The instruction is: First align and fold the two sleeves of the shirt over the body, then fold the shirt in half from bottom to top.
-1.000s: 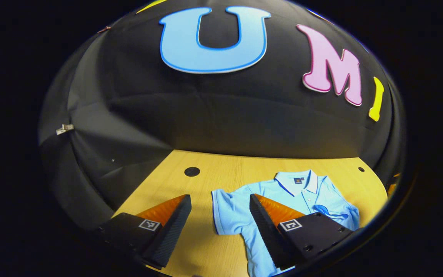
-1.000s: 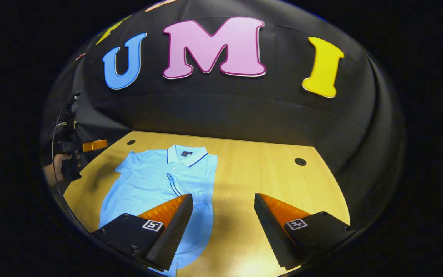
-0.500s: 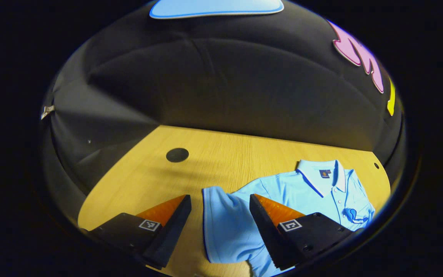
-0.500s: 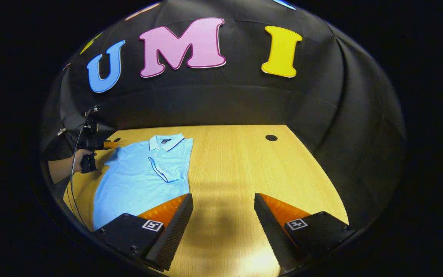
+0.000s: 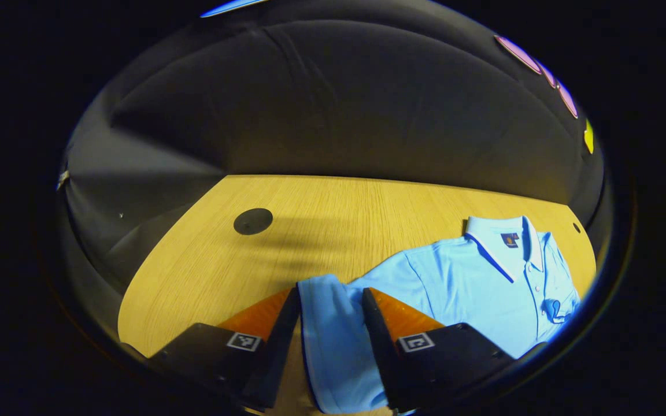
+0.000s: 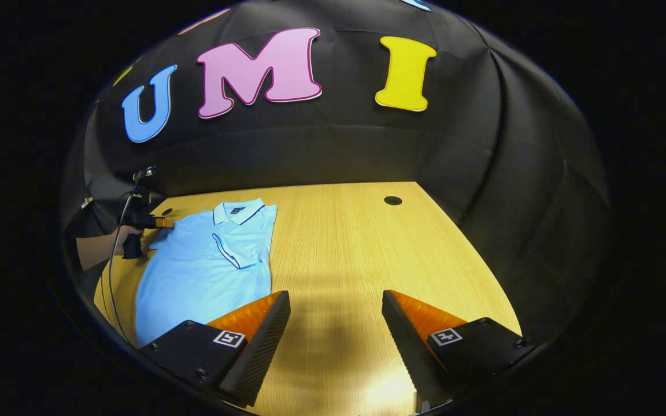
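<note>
Shirt (image 5: 472,283) hem cut off at the lower edge of the left gripper view. Sleeve (image 5: 333,341) partly hidden between left claw (image 5: 326,332) fingers; contact unclear. Far hand (image 6: 128,238) too small to make out.

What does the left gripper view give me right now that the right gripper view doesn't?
Left gripper view: the left gripper straddles the unfolded sleeve of the light blue polo shirt; a pinch can't be confirmed. Right gripper view: a hand holding that gripper at the shirt's edge, and the open right gripper over the wooden table. Both: the shirt's collar and the other sleeve, already folded over the body.
</note>
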Demonstrator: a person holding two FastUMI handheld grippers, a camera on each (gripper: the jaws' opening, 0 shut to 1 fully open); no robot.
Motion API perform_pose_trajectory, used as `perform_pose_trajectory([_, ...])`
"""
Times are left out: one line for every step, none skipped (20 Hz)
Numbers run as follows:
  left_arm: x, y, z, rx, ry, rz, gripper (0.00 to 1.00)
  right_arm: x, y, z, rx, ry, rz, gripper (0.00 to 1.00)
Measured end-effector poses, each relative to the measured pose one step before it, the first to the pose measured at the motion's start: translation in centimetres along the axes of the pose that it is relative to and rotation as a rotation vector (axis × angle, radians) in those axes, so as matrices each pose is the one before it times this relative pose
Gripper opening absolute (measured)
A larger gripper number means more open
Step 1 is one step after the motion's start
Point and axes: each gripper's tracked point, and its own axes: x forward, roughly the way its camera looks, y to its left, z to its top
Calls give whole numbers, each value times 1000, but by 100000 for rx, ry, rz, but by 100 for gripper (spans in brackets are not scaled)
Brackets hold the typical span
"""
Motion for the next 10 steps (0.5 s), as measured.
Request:
perform_pose_trajectory([14, -360, 24, 500, 553, -927, 60, 207, 78, -295, 788, 134, -88, 99])
perform_pose_trajectory([-186, -420, 3, 313, 438, -874, 49, 193, 142, -133, 760, -126, 0, 99])
perform_pose_trajectory([60, -356, 87, 38, -60, -918, 38, 338, -26, -237, -259, -574, -130, 99])
perform_pose_trajectory([28, -122, -114, 425, 385, 23, 27, 427, -295, -404, -1145, 421, -1604, 99])
perform_pose_trajectory([-34, -38, 133, 252, -219, 48, 15, 396, -210, -293, -236, 44, -903, 99])
perform_pose_trajectory([-29, -98, 46, -259, -80, 69, 11, 279, 127, -34, 743, -295, -75, 99])
perform_pose_trajectory([-33, -126, 25, -245, 24, 136, 9, 220, 122, -183, 1374, 278, 147, 100])
perform_pose_trajectory([16, 69, -47, -603, -213, 150, 8, 177, 67, -93, 1391, 255, 281, 100])
perform_pose_trajectory([-35, -93, 60, -772, -205, 87, 8, 174, -82, -58, 1197, 392, -117, 100])
perform_pose_trajectory([-63, -63, -35, 631, 388, 50, 8, 61, -115, 130, 759, -159, 208, 99])
